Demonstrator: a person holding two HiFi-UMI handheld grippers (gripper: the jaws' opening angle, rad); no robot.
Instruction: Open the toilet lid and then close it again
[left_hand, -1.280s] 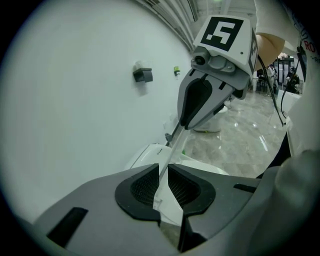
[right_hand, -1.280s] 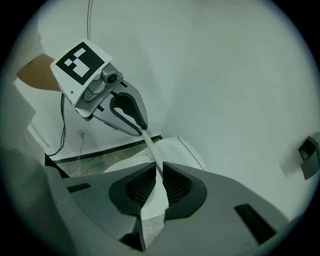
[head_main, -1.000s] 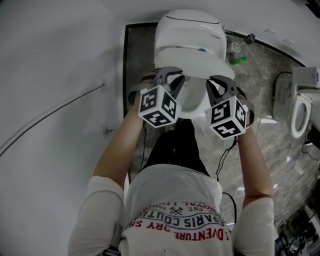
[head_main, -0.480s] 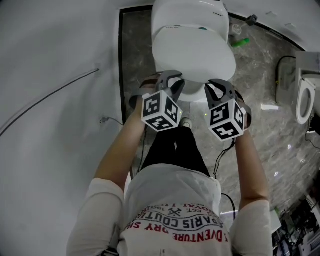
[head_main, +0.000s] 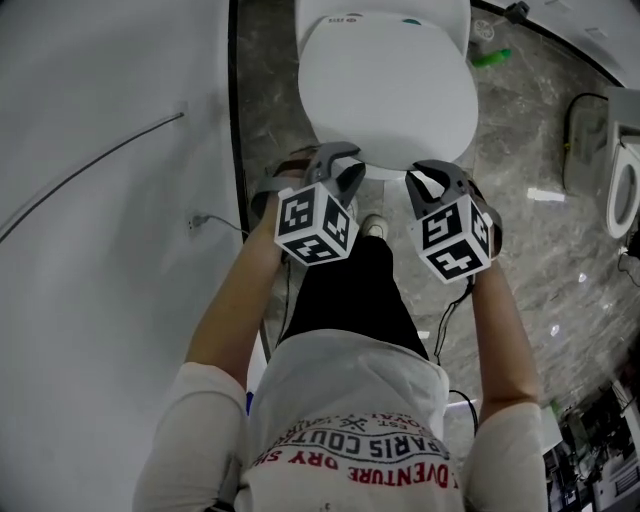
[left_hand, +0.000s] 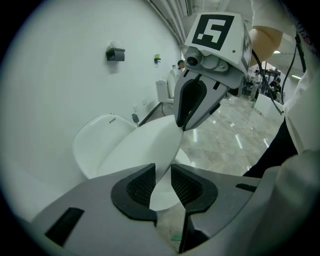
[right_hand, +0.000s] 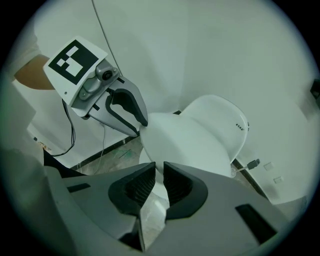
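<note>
At the lowered toilet lid (head_main: 385, 85): right gripper (right_hand: 159, 171) seemingly pinching its rim, left gripper (left_hand: 161, 173) just opening around it.

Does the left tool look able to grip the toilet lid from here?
Probably yes: the left tool straddles the front edge of the toilet lid; its jaws have just been opening, with that edge between them and nothing else in the way.

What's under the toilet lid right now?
Only a sliver of white rim peeks out below the toilet lid, which is nearly down. The seat and bowl interior are covered, so nothing inside can be seen.
</note>
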